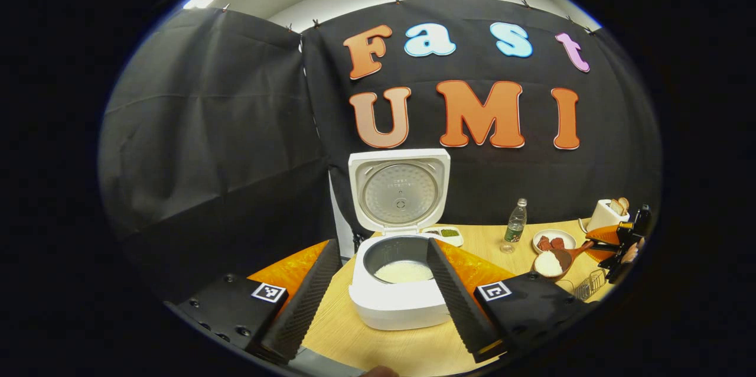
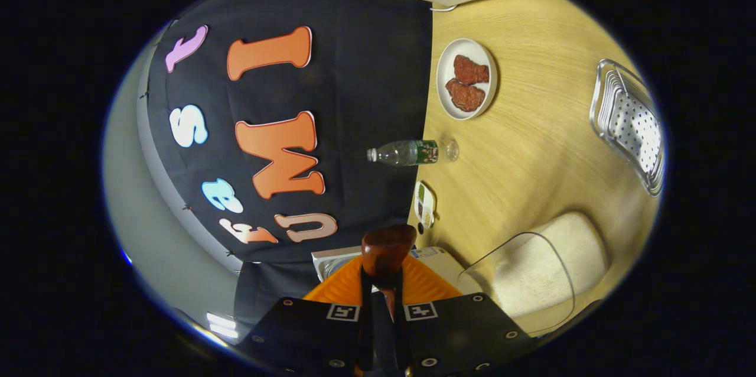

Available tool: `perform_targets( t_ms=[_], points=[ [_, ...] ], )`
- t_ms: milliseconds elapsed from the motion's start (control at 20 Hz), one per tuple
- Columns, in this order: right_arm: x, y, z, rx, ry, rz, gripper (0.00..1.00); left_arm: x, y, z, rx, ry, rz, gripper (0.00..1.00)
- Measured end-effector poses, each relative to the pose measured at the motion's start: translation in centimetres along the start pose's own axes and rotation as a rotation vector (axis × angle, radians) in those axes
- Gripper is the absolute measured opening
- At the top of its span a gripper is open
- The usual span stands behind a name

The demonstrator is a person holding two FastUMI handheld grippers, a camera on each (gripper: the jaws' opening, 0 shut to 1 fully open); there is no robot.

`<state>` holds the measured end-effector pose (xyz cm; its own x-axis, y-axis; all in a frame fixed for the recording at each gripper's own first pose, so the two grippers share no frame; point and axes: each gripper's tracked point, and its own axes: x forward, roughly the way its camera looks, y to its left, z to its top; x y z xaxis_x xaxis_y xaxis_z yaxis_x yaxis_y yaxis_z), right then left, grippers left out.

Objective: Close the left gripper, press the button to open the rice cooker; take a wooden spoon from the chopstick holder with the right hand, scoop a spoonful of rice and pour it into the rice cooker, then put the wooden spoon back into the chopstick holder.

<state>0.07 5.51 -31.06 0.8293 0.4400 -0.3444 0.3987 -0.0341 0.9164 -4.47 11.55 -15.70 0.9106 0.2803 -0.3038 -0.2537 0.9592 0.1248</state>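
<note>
Now the right gripper [image 2: 383,306], bottom centre of the right gripper view, clamps the wooden spoon [image 2: 387,253] by its stiff, light handle. Left gripper [image 1: 378,288] stands wide, framing the open rice cooker [image 1: 398,282] at lower centre; rice bowl [image 1: 550,263] lower right.

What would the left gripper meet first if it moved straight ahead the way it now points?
Most likely the open rice cooker: the left gripper has its fingers spread wide, framing the pot with rice inside. Depth is uncertain, but nothing else appears to lie between them.
</note>
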Motion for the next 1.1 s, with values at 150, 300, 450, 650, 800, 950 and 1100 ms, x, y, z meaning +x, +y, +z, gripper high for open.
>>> perform_targets(
  t_ms=[150,300,450,650,800,950,1100],
  points=[
    [2.0,2.8,-2.2,0.017,0.052,0.03,0.13,-0.5,1.9,0.0,-0.017,-0.011,0.041,1.0],
    [5.1,4.7,-4.7,-0.002,0.101,0.042,0.13,-0.9,3.8,0.0,-0.042,-0.017,0.079,0.98],
    [7.8,6.3,-7.1,-0.019,0.143,0.049,0.13,-1.2,5.9,-0.1,-0.057,-0.022,0.119,0.98],
    [11.9,7.9,-10.4,-0.036,0.19,0.052,0.13,-1.0,8.6,-0.9,-0.079,-0.011,0.161,0.98],
    [14.8,8.3,-13.0,-0.053,0.225,0.045,0.13,-0.5,10.2,-1.7,-0.092,0.004,0.178,0.98],
    [17.6,8.2,-15.6,-0.098,0.254,0.022,0.13,-0.1,11.8,-2.4,-0.094,0.016,0.196,0.99],
    [19.9,8.1,-17.7,-0.225,0.264,0.0,0.13,0.1,13.2,-3.1,-0.102,0.031,0.21,0.98]
  ],
)
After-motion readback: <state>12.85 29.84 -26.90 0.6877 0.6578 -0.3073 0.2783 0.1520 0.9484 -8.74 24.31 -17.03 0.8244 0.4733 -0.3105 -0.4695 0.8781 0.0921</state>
